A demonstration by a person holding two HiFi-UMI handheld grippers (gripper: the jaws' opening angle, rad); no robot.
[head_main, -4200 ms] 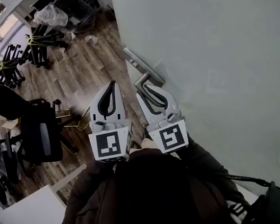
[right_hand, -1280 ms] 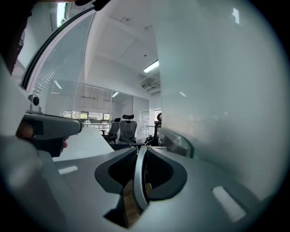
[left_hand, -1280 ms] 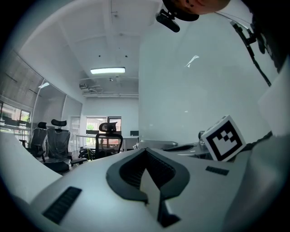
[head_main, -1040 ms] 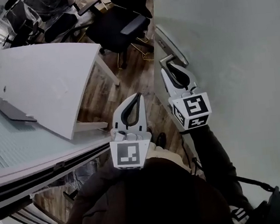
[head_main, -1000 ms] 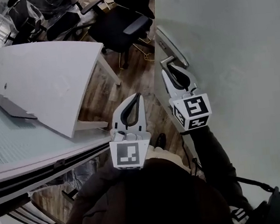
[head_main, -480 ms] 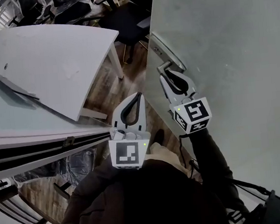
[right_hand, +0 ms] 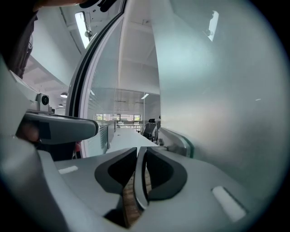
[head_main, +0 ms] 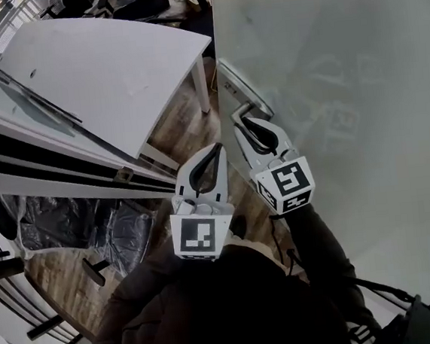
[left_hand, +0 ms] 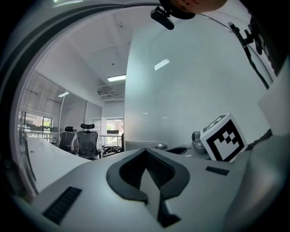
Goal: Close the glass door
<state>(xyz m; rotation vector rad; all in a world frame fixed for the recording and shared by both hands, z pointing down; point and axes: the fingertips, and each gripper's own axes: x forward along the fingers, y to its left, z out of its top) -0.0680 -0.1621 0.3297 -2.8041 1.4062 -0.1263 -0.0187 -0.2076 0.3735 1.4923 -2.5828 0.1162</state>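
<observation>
Door: the glass door (head_main: 325, 58) fills the right of the frame; its edge stands free, so we judge it not yet shut.
Right gripper: the right gripper (head_main: 250, 123) is clamped on the handle (head_main: 237, 114), jaws almost together.
Left gripper: the left gripper (head_main: 214, 151), lower centre, is closed on nothing.
How: we should grip firmly and swing steadily, clear of the desk (head_main: 114, 64).

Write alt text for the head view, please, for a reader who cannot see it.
Seen from above, a person's right gripper, jaws together, is at the metal handle of a frosted glass door. The left gripper, also shut, hangs free over the wooden floor, with a white desk to the left.
</observation>
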